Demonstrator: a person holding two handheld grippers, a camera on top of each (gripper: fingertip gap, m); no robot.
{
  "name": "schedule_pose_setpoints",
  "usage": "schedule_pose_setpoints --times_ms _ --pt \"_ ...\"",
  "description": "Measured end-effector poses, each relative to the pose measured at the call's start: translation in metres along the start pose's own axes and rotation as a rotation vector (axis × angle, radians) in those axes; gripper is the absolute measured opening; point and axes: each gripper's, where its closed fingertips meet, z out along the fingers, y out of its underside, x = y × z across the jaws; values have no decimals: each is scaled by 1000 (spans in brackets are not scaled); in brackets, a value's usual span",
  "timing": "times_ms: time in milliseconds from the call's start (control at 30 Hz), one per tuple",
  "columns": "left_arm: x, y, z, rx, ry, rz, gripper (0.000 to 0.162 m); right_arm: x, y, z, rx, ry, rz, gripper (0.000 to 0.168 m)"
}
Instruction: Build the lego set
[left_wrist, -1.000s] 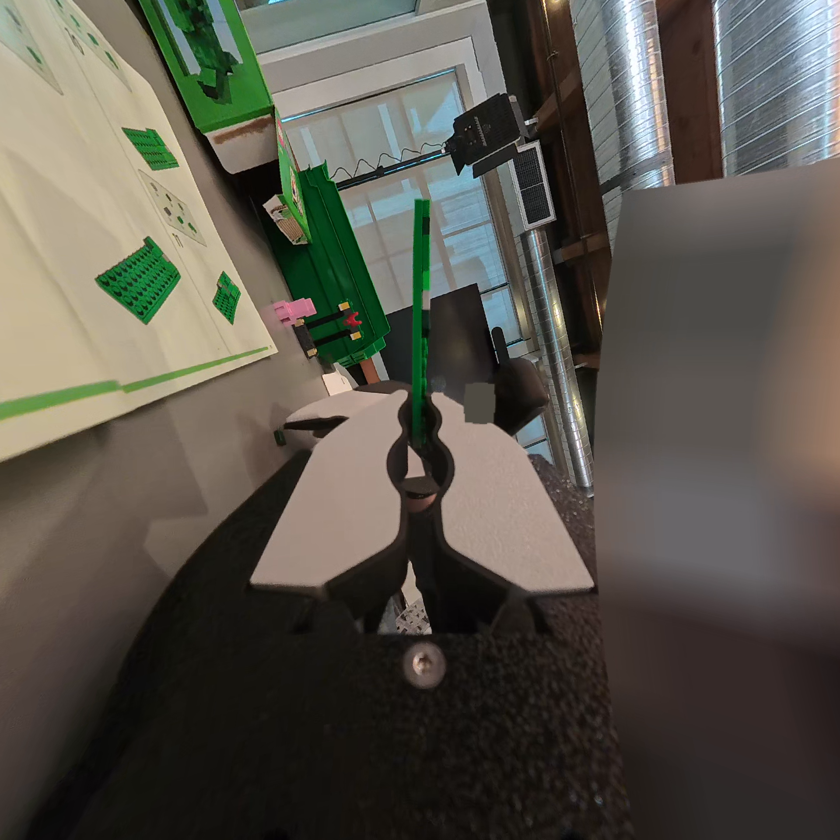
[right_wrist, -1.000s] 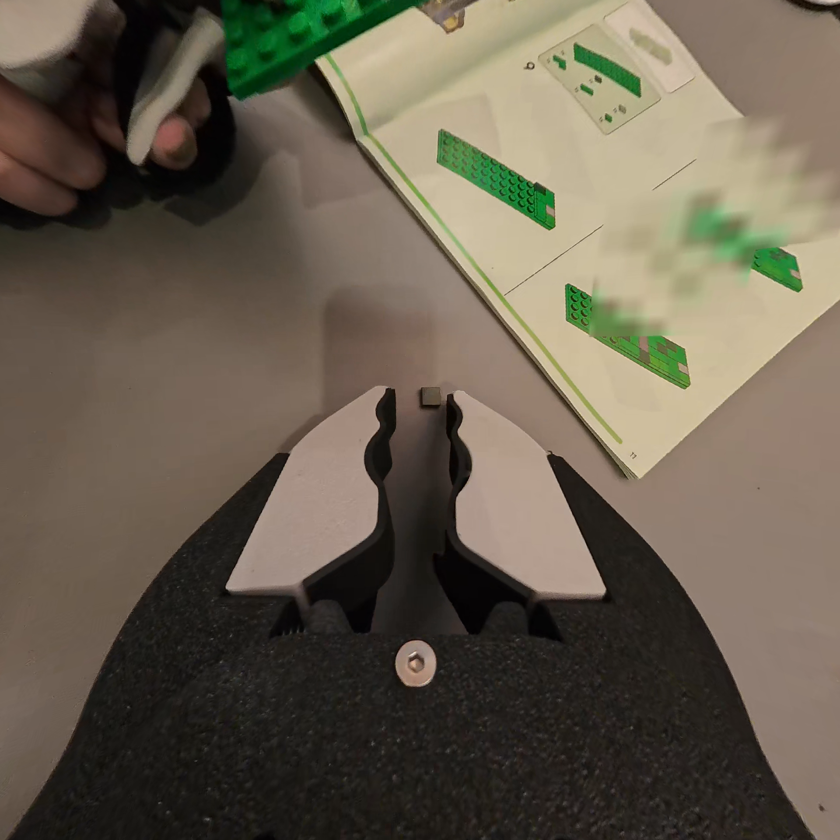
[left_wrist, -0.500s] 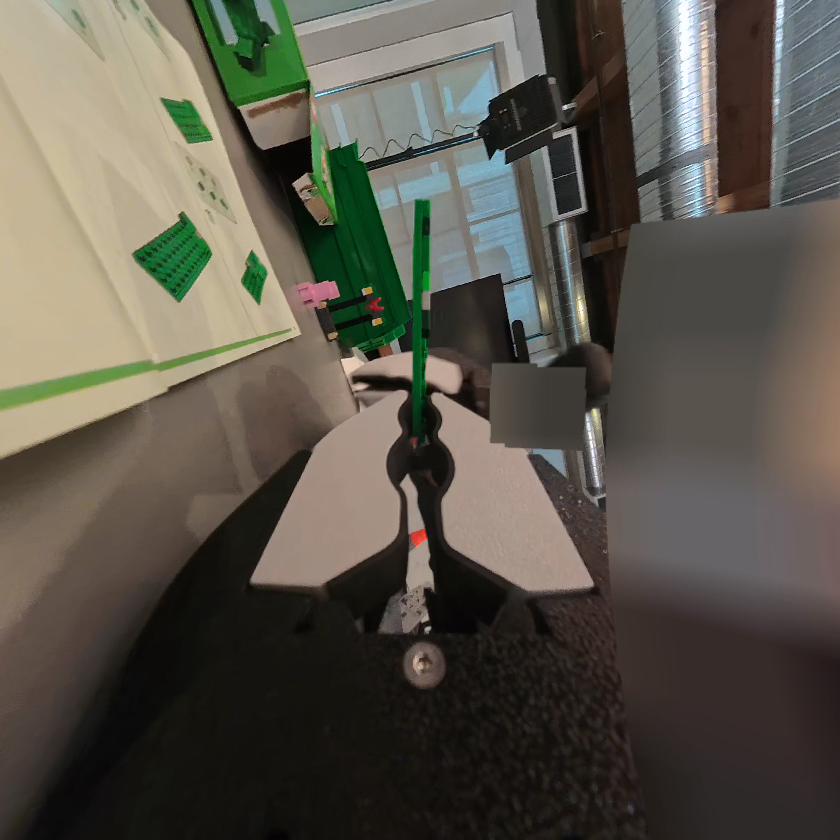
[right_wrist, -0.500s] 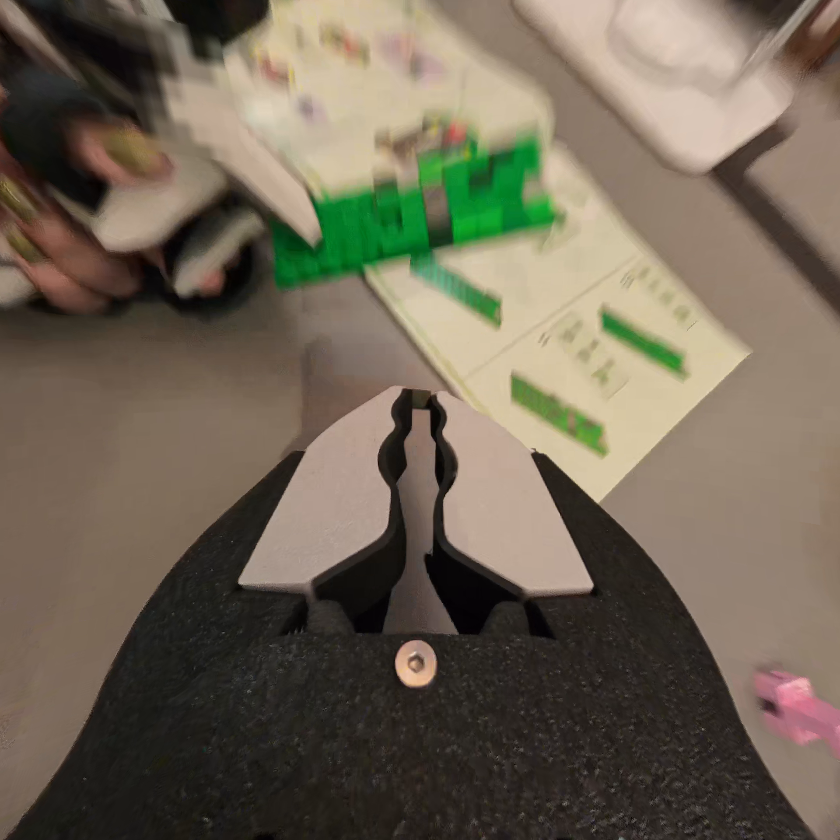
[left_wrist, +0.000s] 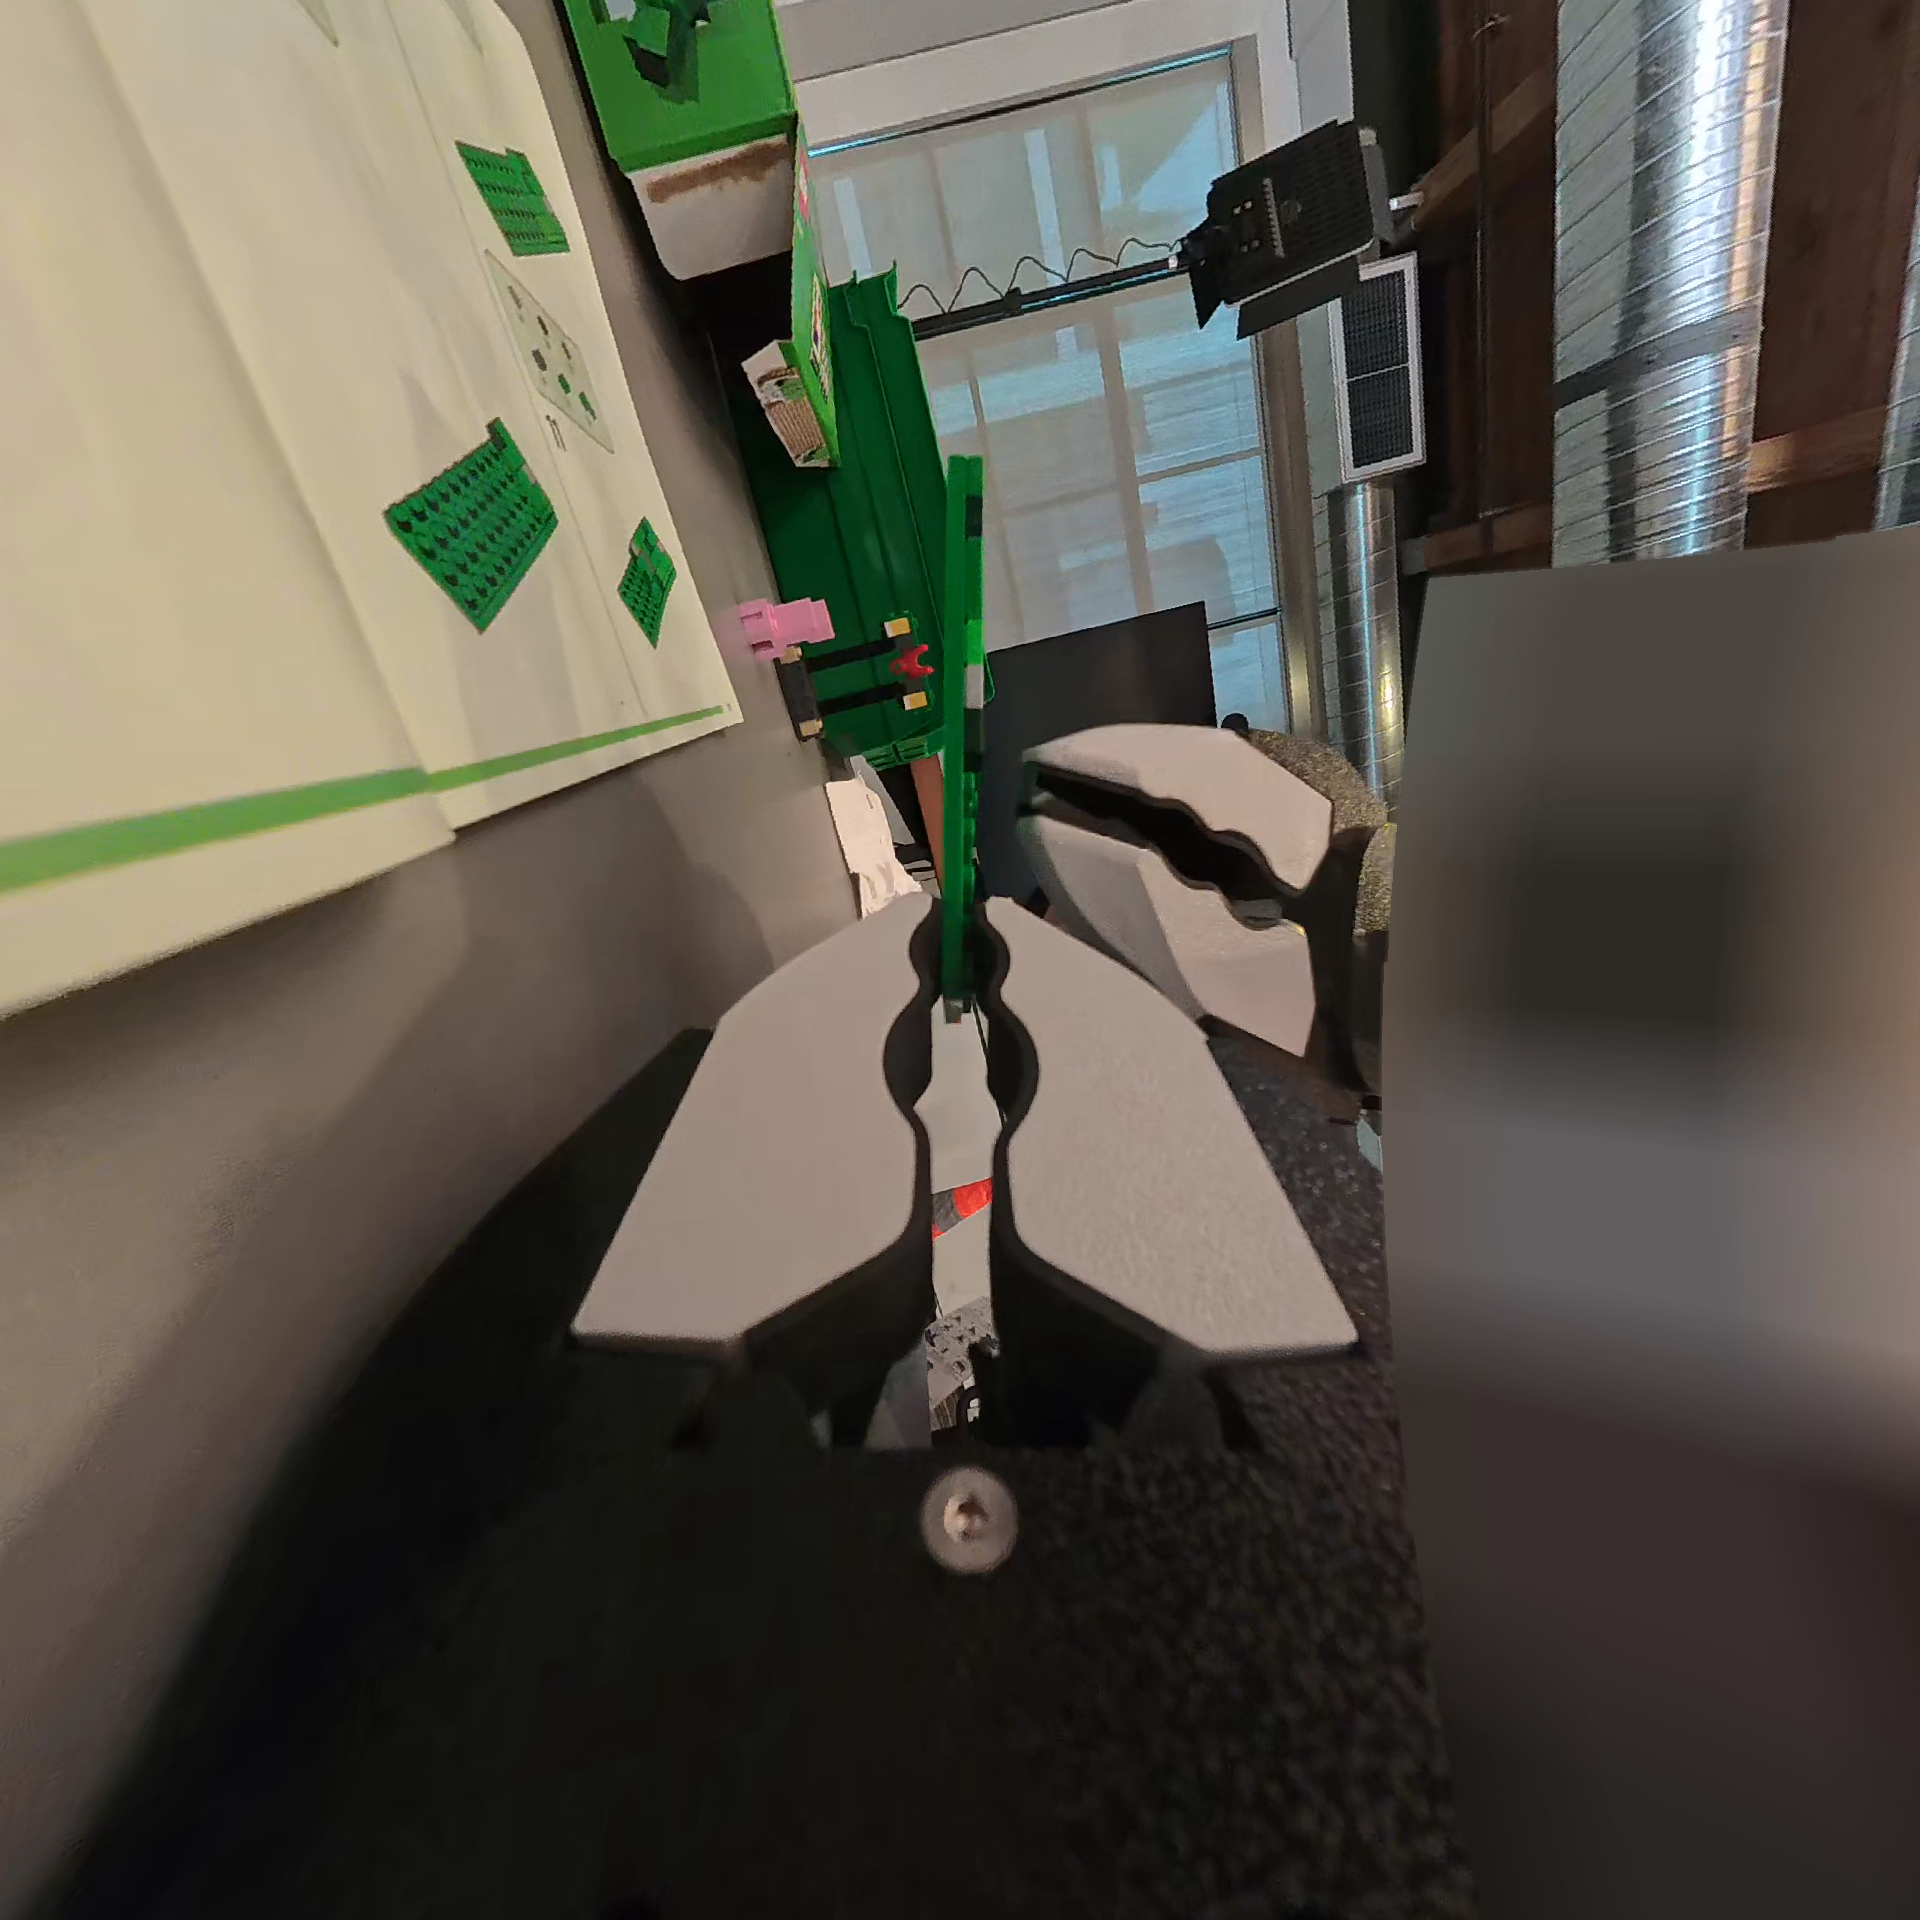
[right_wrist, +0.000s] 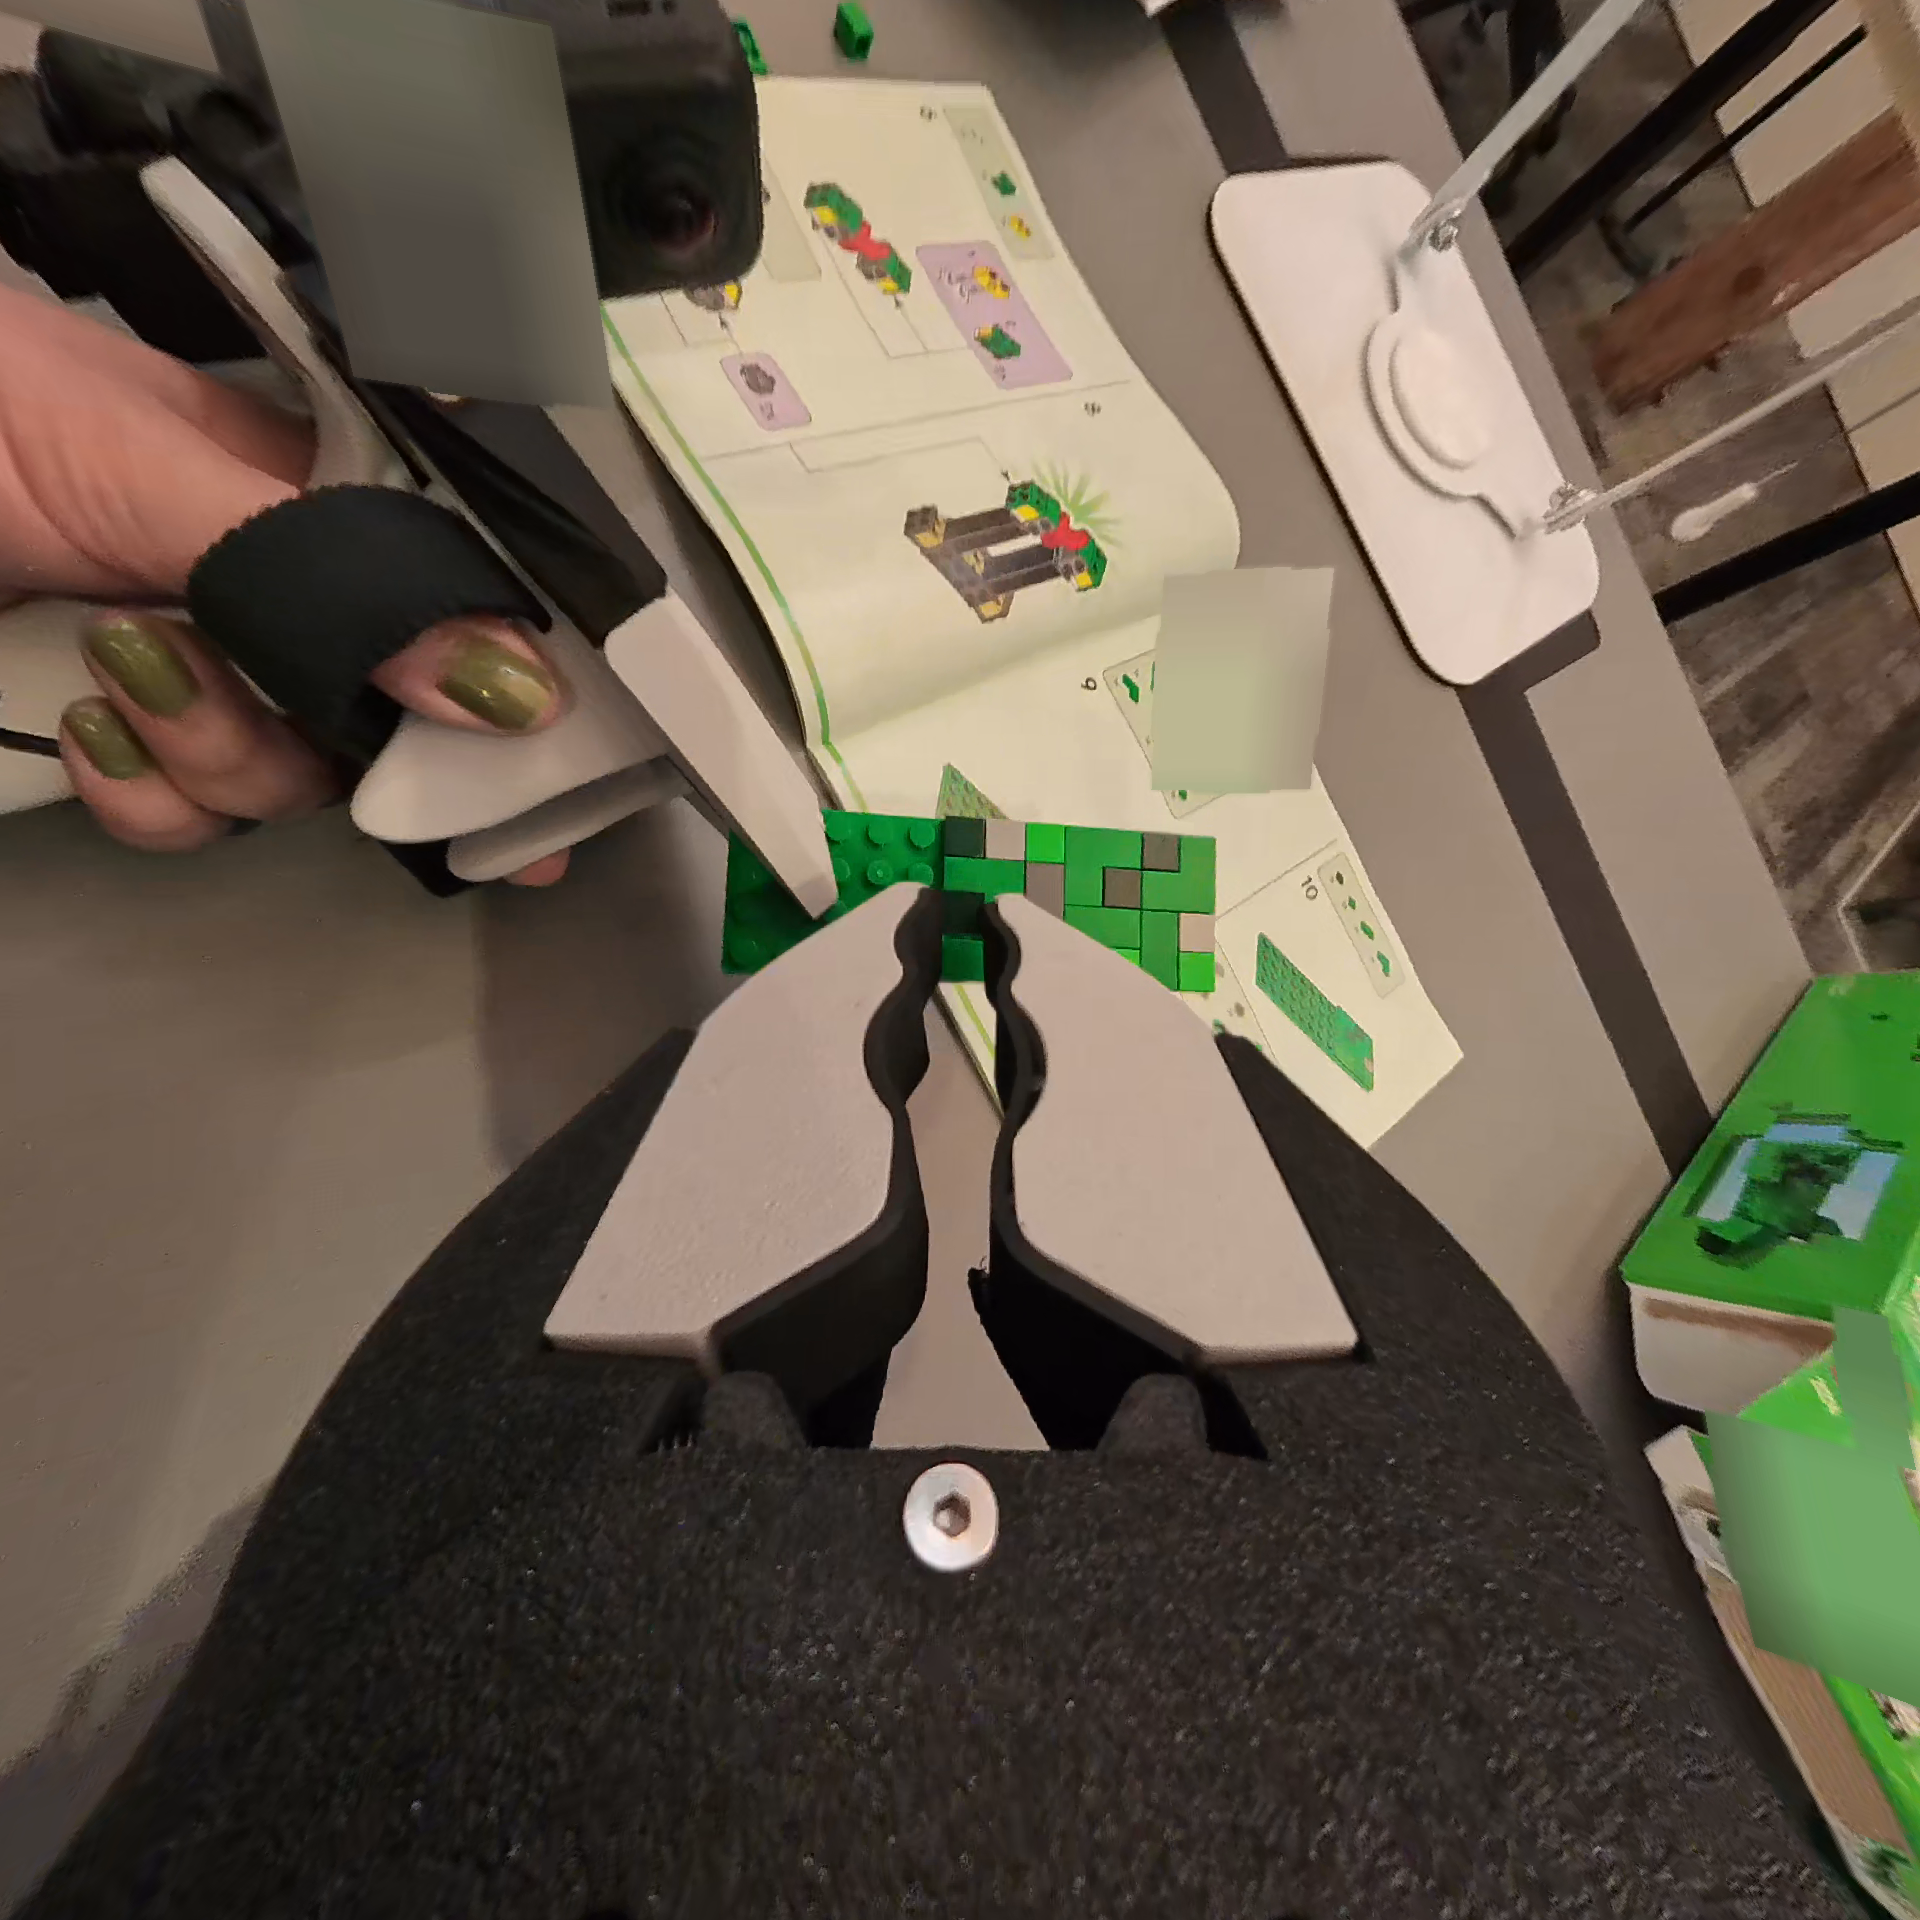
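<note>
My left gripper (left_wrist: 961, 940) is shut on the end of a green lego plate (left_wrist: 962, 623), which I see edge-on and held upright in the air. In the right wrist view the same plate (right_wrist: 1101, 862) shows its face, partly covered with green, grey and dark tiles, with the left gripper (right_wrist: 795, 868) clamped on its left end. My right gripper (right_wrist: 961, 914) is nearly closed on a small dark tile, tips against the plate's tiled face. It also shows in the left wrist view (left_wrist: 1039, 805), right beside the plate.
The open instruction booklet (right_wrist: 935, 468) lies on the grey table (right_wrist: 260, 1091) under the plate. A green lego box (right_wrist: 1787, 1174) stands at the right. A white pad (right_wrist: 1403, 416) with a clear stand lies behind. A pink piece (left_wrist: 779, 623) and a small black build (left_wrist: 862, 681) stand beside the booklet. My left and right fingertips are right by each other.
My right gripper closed on the small tile that lay on the table, lifted it and moved it up to the plate. The left gripper kept hold of the plate.
</note>
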Motion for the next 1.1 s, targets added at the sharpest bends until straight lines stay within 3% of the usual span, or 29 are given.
schedule_pose_setpoints --times_ms 567,900,1000,1100 --pt "-1 1 0 -10 -3 -14 4 1 7 7 -70 2 -17 8" --pt "-1 1 0 -11 2 -16 4 8 13 -1 -83 58 24 18" --pt "0 1 0 -9 6 -19 4 16 14 -13 -2 88 189 19" --pt "1 0 0 -6 14 -22 4 20 12 -18 190 32 553 26"
